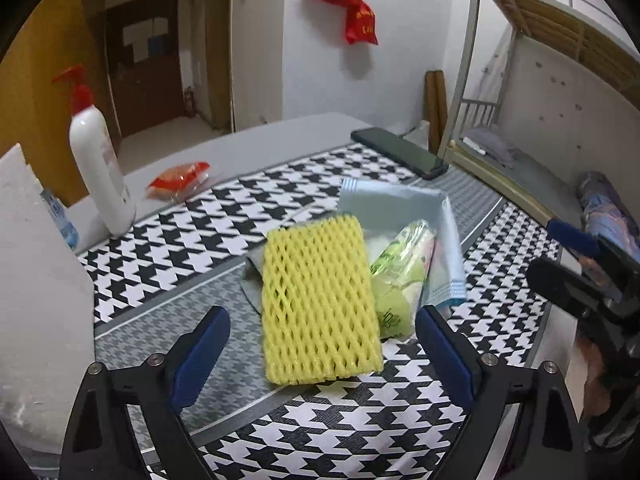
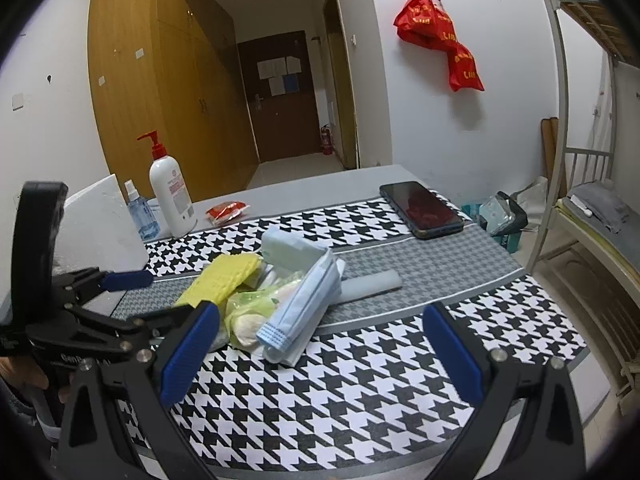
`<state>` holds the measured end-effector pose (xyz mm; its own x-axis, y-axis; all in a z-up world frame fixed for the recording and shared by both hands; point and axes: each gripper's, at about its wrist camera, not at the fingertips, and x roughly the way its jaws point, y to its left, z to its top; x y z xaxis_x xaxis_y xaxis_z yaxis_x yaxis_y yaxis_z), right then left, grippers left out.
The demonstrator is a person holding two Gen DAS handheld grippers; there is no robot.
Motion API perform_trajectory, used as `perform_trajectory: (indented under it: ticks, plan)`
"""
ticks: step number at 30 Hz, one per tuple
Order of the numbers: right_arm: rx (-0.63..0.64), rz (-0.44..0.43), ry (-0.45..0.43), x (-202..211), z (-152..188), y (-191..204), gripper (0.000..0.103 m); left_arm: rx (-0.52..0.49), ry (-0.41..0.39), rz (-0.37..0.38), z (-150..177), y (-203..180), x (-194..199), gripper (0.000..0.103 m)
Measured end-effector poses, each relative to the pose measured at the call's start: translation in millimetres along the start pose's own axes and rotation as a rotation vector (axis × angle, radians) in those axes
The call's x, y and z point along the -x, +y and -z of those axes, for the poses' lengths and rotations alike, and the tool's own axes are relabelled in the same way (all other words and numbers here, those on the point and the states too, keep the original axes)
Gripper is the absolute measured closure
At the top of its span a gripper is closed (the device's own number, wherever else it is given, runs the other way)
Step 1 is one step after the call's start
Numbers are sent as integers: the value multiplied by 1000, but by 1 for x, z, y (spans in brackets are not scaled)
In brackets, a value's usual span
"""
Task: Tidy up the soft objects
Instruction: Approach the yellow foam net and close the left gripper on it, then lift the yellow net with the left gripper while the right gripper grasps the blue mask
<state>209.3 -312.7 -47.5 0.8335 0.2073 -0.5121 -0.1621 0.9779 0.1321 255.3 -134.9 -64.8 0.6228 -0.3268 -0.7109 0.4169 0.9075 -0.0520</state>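
**Soft items piled on a checked surface, both grippers spread**

Houndstooth cloth (image 1: 192, 240) covers the surface (image 2: 320, 184) in a small room with a wooden wardrobe (image 2: 160, 92), a brown door (image 2: 280, 96) and a bunk bed (image 1: 540, 60). Red bags (image 2: 436, 36) hang on the white wall.

At the middle of the cloth I see a pile of soft things. A yellow foam net (image 1: 320, 304) lies on top, nearest my left gripper (image 1: 322, 344). Touching its right edge is a green packet (image 1: 400, 276), and beside that a pale blue pack (image 2: 300, 300). A grey sleeve (image 2: 372, 284) pokes out from under the pile.

My left gripper has its jaws wide apart, one on each side of the net's near end, pads clear of it. My right gripper (image 2: 320, 344) is also wide and holds nothing; the blue pack lies just ahead of it.

Farther back stand a white pump bottle (image 2: 170, 196), a blue spray bottle (image 2: 140, 216) and a white foam block (image 1: 36, 280). A red wrapper (image 1: 180, 178) and a dark phone (image 2: 422, 210) lie near the far edge.
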Motion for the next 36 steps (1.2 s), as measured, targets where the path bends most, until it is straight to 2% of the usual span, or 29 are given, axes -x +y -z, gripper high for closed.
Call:
perform_trajectory:
  ticks: [4,5,9,14,18,25,29,32,36]
  plan:
    - [6,-3,8,-7,-2,0,0,17,25,-16,2,5,-8,17]
    - [6,-6,11,-9,-3,0,0,16,29,-14,3,5,-9,22]
    - [14,-6,21,-15,-5,0,0,10,46,-4,5,6,-15,32]
    - [19,-9,33,-21,-7,-1,0,28,70,6,6,13,-24,52]
    - [29,-14,43,-25,-7,0,0,49,39,28,4,19,-18,65]
    - [21,-37,65,-31,-9,-1,0,85,-5,111,3,28,-7,91]
    - [15,-41,83,-37,-11,1,0,99,-33,152,3,31,-1,92]
    - [4,-50,94,-42,-16,1,0,98,-45,143,4,31,2,92]
    - [13,-9,114,-50,-23,5,0,112,-77,133,5,35,6,92]
